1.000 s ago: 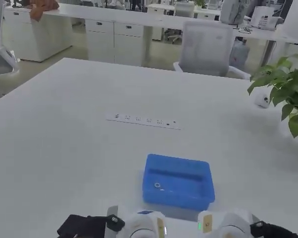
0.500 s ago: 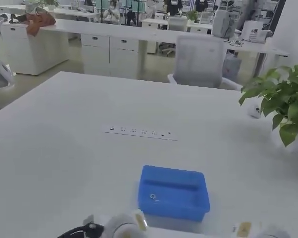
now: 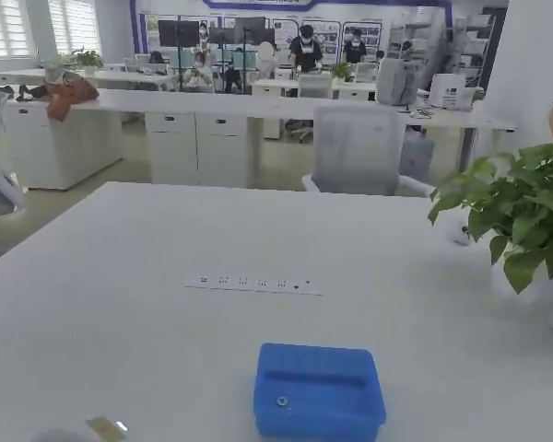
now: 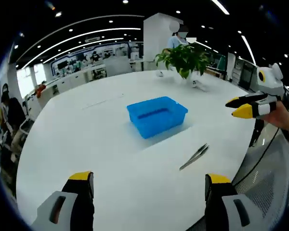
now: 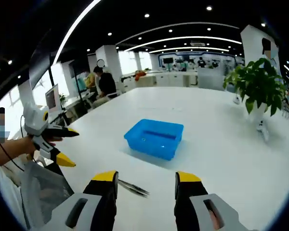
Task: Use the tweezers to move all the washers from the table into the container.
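A blue container stands on the white table with one small washer on its floor. The metal tweezers lie flat on the table, nearer the table's edge than the container. My left gripper hovers above the table with its jaws wide apart and nothing between them. My right gripper is open too, and the tweezers lie on the table just beyond its jaws, untouched. Past them sits the container. Each gripper shows in the other's view, hand-held and open: right, left.
A power strip is set into the table beyond the container. A potted plant stands at the right side, and a grey chair at the far edge. Desks and people fill the room behind.
The head camera has tilted up, bringing the far end of the room into view and sliding the grippers off the bottom edge. The container and its washer stay put.
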Motion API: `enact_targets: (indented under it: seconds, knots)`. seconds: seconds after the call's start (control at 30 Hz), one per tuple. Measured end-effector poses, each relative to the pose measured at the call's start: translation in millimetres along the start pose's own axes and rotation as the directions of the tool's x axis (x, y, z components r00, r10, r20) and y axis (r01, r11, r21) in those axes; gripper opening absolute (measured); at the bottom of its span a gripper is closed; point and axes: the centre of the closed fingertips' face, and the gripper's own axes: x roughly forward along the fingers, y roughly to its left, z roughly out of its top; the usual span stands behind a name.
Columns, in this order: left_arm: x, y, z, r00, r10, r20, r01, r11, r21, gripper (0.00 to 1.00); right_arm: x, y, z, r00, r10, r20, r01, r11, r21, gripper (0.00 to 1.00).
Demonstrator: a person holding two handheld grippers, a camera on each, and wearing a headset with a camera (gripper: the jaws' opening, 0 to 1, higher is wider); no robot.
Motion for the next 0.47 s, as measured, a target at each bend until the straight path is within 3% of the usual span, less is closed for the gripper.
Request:
enact_targets:
  seconds: [0.1, 0.17, 0.37, 0.47]
  knots:
    - [-10.2, 9.6, 6.6, 0.9978, 0.04, 0.053, -0.037, 0.997, -0.065, 0.99, -1.0, -6.1, 0.0, 0.999, -0.044, 0.001, 0.044, 0.999, 0.002, 0.62]
    - [-17.4, 13.1, 8.3, 0.9959, 0.06, 0.067, -0.054, 0.995, -0.084, 0.99, -2.4, -9.7, -0.3, 0.9978, -0.066, 0.004, 0.066, 0.998, 0.0, 0.71]
    - [-26.3, 20.1, 6.8, 0.9909, 0.1, 0.09, -0.088, 0.987, -0.131, 0.99, -6.9, -18.7, -1.8, 0.9944, -0.105, 0.015, 0.104, 0.994, 0.045, 0.89]
    - [-26.7, 21.4, 3.4, 0.9903, 0.106, 0.09, -0.093, 0.986, -0.14, 0.99, -10.0, -20.5, -1.5, 0.9933, -0.114, 0.019, 0.113, 0.992, 0.049, 0.93]
